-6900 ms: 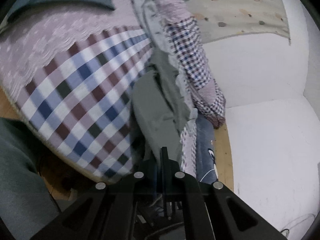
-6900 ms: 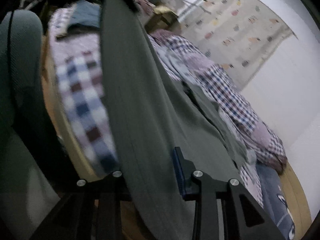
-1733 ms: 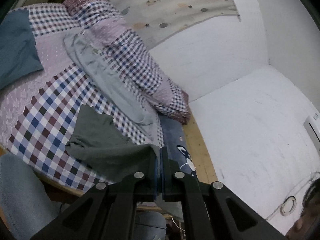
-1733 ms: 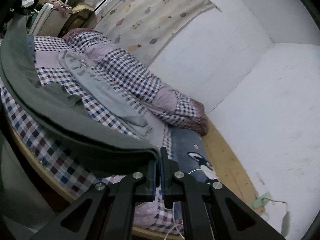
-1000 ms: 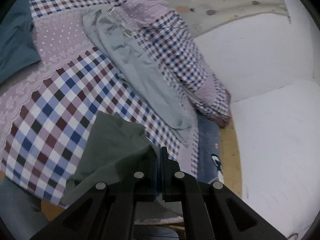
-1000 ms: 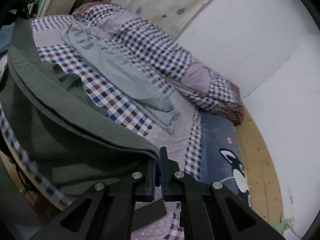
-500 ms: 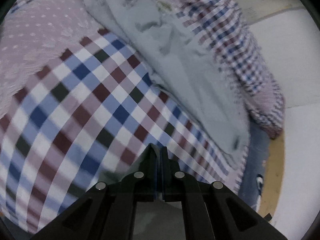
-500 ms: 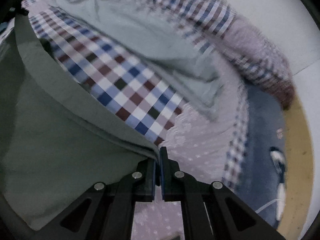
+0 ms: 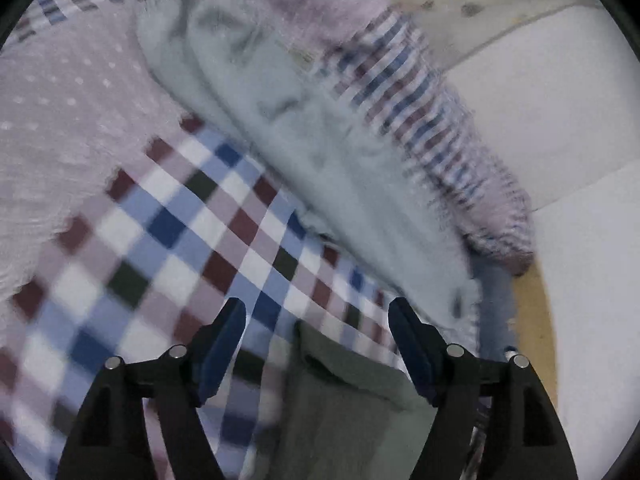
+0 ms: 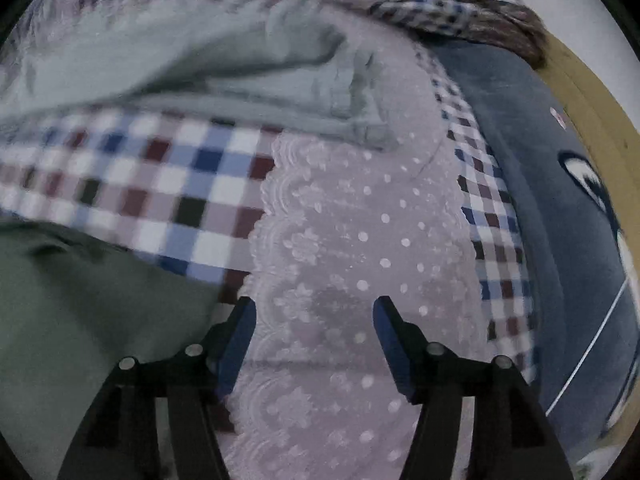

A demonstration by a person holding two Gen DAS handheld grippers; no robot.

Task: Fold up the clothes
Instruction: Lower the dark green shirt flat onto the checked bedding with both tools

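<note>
A dark green garment (image 9: 340, 412) lies on the checked bedspread (image 9: 168, 240), its edge between and below the fingers of my left gripper (image 9: 316, 316), which stands open and holds nothing. In the right wrist view the same green garment (image 10: 80, 304) spreads over the lower left, just left of my right gripper (image 10: 314, 312). That gripper is open over the pink dotted lace patch (image 10: 360, 240). A pale grey-green garment (image 9: 320, 152) lies rumpled further back on the bed, also visible as pale cloth (image 10: 200, 68) in the right wrist view.
A rolled checked quilt (image 9: 440, 120) runs along the far side of the bed by the white wall (image 9: 560, 100). A dark blue patch with a cartoon print (image 10: 560, 200) and the wooden bed frame (image 10: 588, 92) lie to the right.
Both grippers were shut on the green garment and have opened, letting it lie on the bed. Before that they swung it down from hanging onto the bedspread.
</note>
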